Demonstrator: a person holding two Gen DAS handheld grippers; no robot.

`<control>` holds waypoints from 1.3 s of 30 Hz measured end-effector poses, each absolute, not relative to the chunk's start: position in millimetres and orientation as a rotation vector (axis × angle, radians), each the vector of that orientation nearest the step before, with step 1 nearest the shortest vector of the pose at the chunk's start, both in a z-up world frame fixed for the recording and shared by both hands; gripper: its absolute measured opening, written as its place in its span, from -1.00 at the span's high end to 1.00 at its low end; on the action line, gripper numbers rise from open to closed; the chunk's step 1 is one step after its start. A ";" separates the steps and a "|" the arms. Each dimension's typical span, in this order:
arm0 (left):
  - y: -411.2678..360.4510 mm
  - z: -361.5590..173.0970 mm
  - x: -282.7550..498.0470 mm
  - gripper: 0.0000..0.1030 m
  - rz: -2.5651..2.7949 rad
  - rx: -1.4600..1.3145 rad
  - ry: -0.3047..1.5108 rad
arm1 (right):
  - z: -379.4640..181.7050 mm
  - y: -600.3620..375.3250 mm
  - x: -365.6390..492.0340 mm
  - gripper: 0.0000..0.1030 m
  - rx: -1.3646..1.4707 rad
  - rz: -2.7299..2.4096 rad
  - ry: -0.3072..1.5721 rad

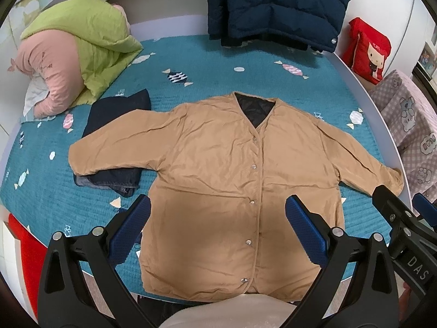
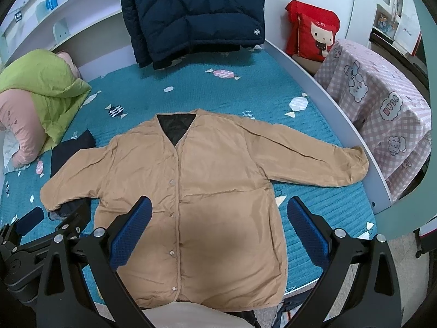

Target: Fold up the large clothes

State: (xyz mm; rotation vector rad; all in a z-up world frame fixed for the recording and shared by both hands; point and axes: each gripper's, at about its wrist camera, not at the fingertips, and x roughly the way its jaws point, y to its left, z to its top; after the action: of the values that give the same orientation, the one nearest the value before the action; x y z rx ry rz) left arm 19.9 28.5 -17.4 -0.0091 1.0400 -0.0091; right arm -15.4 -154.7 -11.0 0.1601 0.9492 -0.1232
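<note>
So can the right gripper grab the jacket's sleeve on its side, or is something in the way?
Probably yes. The right gripper is open and empty above the tan jacket, and the right sleeve lies flat on the teal bedspread with nothing on it or across the way.

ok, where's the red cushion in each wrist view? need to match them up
Left wrist: red cushion at upper right, beside the bed's far right corner.
Right wrist: red cushion at upper right of centre, just left of the checked cloth.
Shared landmark: the navy puffer hanging at the head of the bed, left of the cushion in both.
</note>
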 end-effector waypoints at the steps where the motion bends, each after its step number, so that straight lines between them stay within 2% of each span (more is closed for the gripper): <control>1: 33.0 -19.3 21.5 -0.91 -0.008 -0.015 1.048 | -12.6 -151.9 -13.4 -0.86 0.160 -0.119 0.957; 9: 74.9 -34.2 30.9 -0.91 0.019 -0.066 1.106 | -22.6 -107.8 7.4 -0.86 0.136 -0.070 1.027; 21: 176.7 -69.7 54.3 -0.91 0.117 -0.147 1.208 | -50.6 -10.0 59.0 -0.86 0.045 0.035 1.137; 34: 294.8 -135.9 86.8 -0.91 0.233 -0.274 1.345 | -123.6 80.1 136.2 -0.85 0.008 0.120 1.245; 37: 324.8 -151.8 93.3 -0.91 0.280 -0.302 1.372 | -136.9 90.0 157.6 -0.80 0.019 0.126 1.253; 39: 347.2 -161.7 98.9 -0.91 0.308 -0.326 1.384 | -141.3 90.6 168.6 -0.64 0.023 0.108 1.250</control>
State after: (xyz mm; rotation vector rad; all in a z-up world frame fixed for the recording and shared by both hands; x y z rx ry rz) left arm 98.9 347.2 -161.7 -0.3257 1.3843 0.3076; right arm 168.6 90.6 -141.3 0.0226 1.2503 0.1083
